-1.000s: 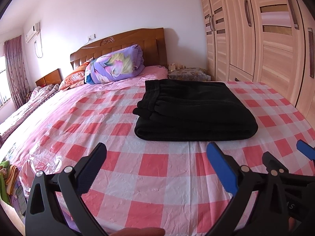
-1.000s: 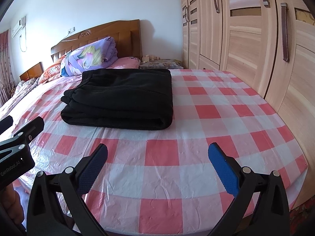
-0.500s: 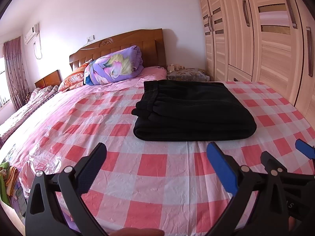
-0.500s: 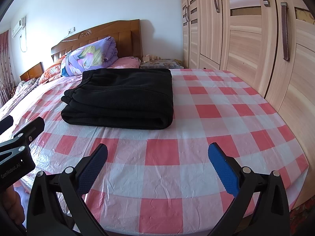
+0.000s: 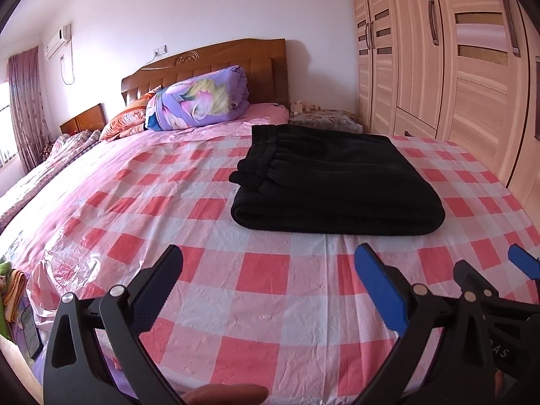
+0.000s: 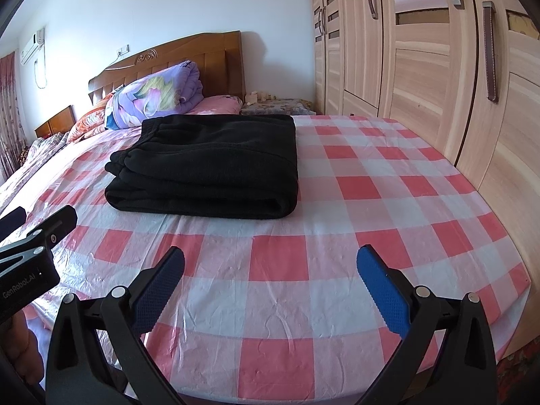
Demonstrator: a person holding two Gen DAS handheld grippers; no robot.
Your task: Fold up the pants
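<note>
Barely anything has shifted in the last second: black pants (image 5: 334, 185) lie folded on the checked bed (image 5: 256, 276), while left gripper (image 5: 270, 290) and right gripper (image 6: 270, 290) hover released nearby, the folding apparently finished.

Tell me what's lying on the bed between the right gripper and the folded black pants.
Nothing: between the right gripper and the black pants there is only bare checked plastic sheet, seen in the right wrist view.

Checked sheet (image 5: 263, 270), floral quilt (image 5: 199, 101) by headboard (image 5: 216, 57), wardrobe (image 6: 438, 67) w/ handles
</note>
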